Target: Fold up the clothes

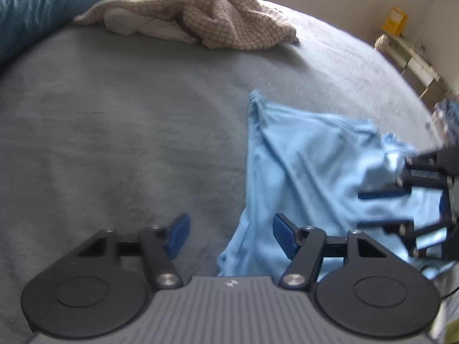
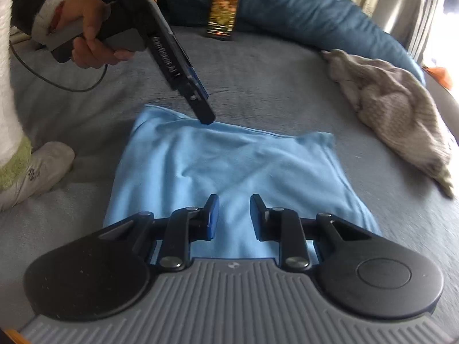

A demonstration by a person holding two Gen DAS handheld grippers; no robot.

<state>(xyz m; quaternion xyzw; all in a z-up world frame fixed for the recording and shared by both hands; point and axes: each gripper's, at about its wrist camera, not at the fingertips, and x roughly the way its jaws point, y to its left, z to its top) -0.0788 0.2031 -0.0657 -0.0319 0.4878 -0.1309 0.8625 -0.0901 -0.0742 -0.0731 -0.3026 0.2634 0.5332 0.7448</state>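
Left tool [image 2: 207, 119] open above blue shirt [image 2: 229, 177]

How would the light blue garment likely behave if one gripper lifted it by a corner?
The light blue garment would probably drape and sag: it lies in soft wrinkles on the grey blanket. It looks thin, so likely light. The folded layers might slide apart, since nothing pins them.
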